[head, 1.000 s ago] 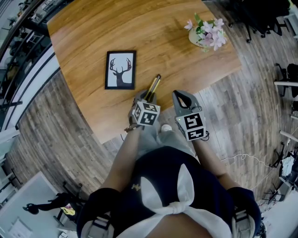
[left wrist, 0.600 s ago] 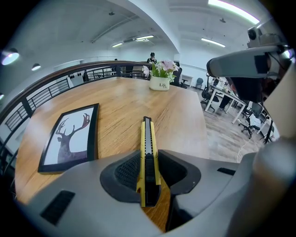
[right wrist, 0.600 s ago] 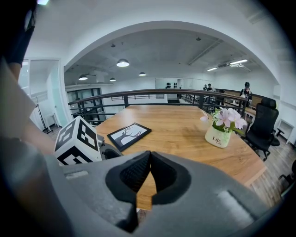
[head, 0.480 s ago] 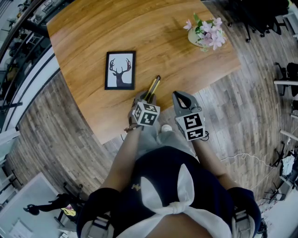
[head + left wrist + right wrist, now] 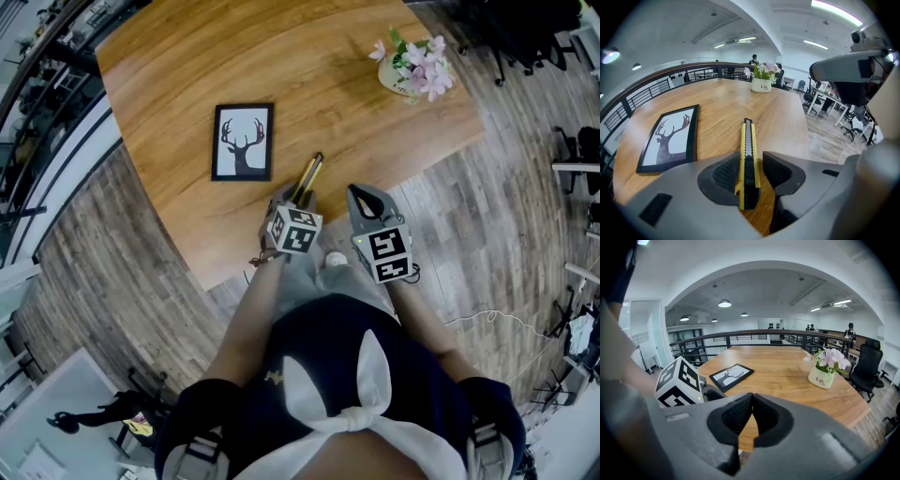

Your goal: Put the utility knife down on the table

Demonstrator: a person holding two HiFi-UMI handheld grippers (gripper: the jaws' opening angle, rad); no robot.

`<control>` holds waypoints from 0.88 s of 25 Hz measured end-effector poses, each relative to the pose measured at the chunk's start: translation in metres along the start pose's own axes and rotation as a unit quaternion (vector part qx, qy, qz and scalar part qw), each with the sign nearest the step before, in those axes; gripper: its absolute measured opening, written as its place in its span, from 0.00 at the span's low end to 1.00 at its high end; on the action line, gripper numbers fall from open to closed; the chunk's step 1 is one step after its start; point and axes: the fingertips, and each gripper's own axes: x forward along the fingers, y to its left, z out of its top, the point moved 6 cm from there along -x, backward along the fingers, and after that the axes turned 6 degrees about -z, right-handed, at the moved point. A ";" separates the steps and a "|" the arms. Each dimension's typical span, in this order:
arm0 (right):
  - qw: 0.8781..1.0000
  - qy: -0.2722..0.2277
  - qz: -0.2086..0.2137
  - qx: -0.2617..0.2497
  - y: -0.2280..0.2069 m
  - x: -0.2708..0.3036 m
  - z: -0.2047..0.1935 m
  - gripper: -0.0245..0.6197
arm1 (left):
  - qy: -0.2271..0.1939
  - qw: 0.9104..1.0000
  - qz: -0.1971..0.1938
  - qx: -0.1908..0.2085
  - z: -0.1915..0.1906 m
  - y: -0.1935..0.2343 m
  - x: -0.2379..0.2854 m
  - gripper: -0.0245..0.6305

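Now L tool (image 5: 750, 158) just widened round knife (image 5: 746, 143), head view misses; R tool (image 5: 751, 400) closed.

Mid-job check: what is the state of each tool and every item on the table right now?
left tool: open, jaws have just been opening, knife between them with a gap at one pad.
right tool: shut, empty.
utility knife: rear end between the left tool's pads, front end out over the table, seemingly resting on it.
picture frame: flat, face up.
flower pot: upright.
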 end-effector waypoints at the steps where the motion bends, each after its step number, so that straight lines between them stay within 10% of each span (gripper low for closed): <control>1: 1.000 0.000 0.000 0.000 0.001 -0.001 0.000 0.04 | 0.001 1.000 -0.004 -0.001 0.000 -0.001 0.000 0.30; 22: 0.999 -0.041 0.018 -0.002 0.005 -0.031 0.011 0.04 | -0.090 0.995 0.036 0.005 0.044 -0.011 -0.080 0.34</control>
